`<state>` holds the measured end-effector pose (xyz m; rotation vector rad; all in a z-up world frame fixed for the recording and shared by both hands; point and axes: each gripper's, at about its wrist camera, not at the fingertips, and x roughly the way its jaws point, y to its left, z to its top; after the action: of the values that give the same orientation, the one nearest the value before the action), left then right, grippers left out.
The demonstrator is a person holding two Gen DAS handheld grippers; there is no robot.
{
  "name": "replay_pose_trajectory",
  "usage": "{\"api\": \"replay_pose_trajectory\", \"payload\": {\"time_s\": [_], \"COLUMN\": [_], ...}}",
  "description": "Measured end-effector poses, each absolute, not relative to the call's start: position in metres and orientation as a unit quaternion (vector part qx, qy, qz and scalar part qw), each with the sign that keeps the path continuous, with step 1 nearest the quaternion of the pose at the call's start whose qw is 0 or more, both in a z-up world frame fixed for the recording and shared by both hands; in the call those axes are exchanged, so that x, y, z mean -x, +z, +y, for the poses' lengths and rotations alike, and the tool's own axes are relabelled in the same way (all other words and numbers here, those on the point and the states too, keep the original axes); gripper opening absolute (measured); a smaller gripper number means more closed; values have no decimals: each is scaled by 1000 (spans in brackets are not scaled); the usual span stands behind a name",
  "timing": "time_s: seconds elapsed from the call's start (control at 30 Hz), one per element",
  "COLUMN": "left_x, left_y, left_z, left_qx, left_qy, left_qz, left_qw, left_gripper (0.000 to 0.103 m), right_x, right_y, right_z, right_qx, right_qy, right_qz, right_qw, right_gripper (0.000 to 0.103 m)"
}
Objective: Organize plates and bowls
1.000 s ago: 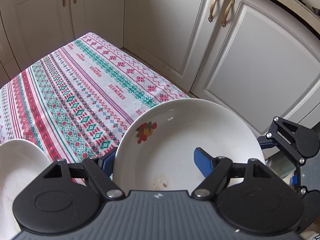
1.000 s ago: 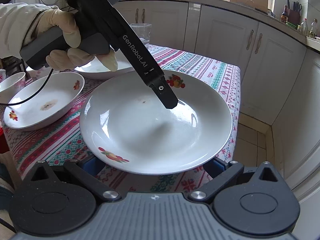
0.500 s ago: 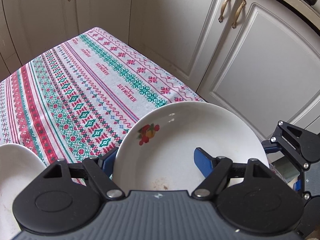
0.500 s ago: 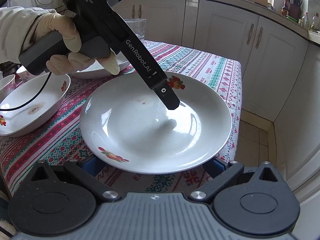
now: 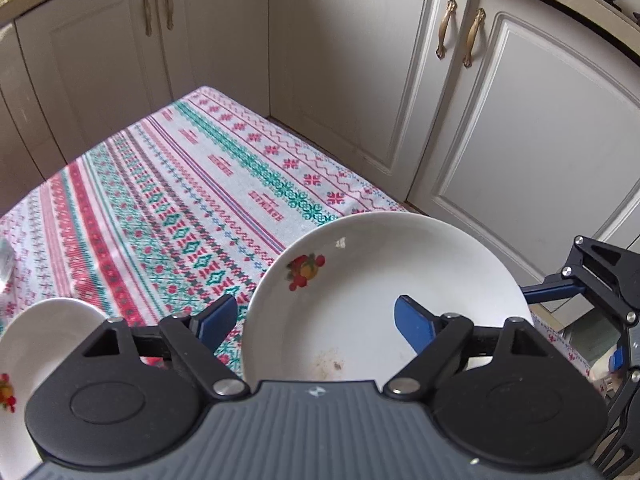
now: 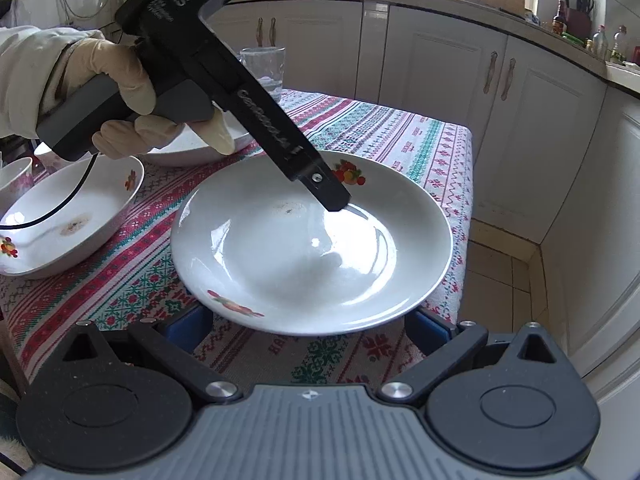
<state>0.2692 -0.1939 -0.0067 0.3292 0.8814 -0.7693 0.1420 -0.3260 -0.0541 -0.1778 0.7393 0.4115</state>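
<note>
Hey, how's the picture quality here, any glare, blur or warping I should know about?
Right wrist view: window glare streaks the plate, and the bright window is washed out. Left wrist view: soft even light, tablecloth slightly blurred. Both views: fisheye bends the cabinet doors.

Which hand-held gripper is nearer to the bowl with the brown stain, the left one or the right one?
Left. The left hand-held gripper is over the large plate, beside the stained bowl. The right hand-held gripper sits at the plate's near rim, farther away.
</note>
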Motion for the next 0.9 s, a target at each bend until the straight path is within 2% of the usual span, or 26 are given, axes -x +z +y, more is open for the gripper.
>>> {"api": "replay_pose_trajectory", "payload": {"time_s": [0.47,0.9], "left_x": [-173,-89], "left_y": [41,18], "left_z": [-109,-34], "left_qx": [-131,-78], "left_qy": [-275,-181], "left_qz": [335,374], "left_qw": [892,906], "left_gripper": [92,93], "right_x": [-82,-58], "right_y": [-25,-35], "right_z": [-304,-261], "right_qx": [88,100], "right_qy": [212,246], "right_qz": [310,318], "right_qw": [923,910], "right_gripper": [103,103]}}
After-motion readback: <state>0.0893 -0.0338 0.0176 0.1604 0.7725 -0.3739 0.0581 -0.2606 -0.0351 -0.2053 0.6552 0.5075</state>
